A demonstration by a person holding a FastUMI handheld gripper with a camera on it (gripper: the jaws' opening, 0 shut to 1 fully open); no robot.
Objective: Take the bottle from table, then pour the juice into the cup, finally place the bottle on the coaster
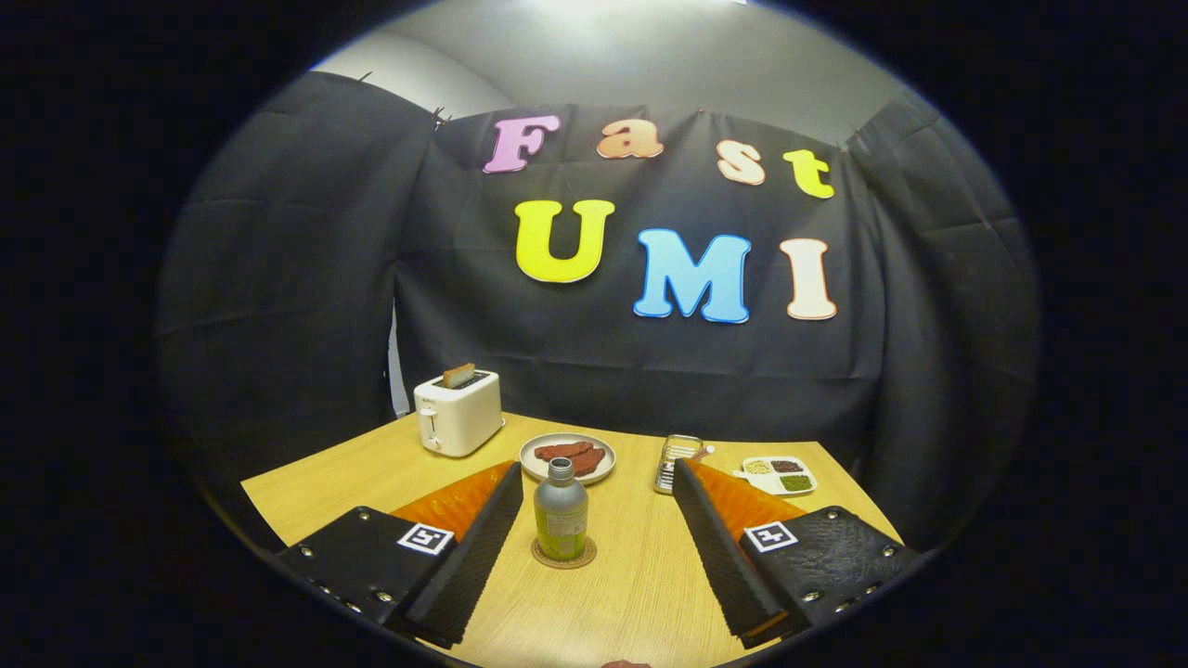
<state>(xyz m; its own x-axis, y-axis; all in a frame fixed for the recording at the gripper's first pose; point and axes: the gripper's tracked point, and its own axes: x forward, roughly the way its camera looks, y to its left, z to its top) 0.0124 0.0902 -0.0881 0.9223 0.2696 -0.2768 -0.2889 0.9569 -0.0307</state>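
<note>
The gripper (594,520) hangs wide open, empty, either side of the bottle (561,508) upright on its coaster (563,555) mid-desk (631,594); toaster (457,411) at the far left corner, black cloth behind.

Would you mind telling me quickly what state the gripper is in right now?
Gripper: open, holding nothing; its fingers stand wide apart on either side of the bottle, which sits upright on the coaster, touching neither finger.

tongs (599,547) spread wide apart, nothing gripped | two black ridged fingers (473,547) angled outward in a V | orange bodies behind pads, black mounts with square markers | held low, level, pointing forward
</note>
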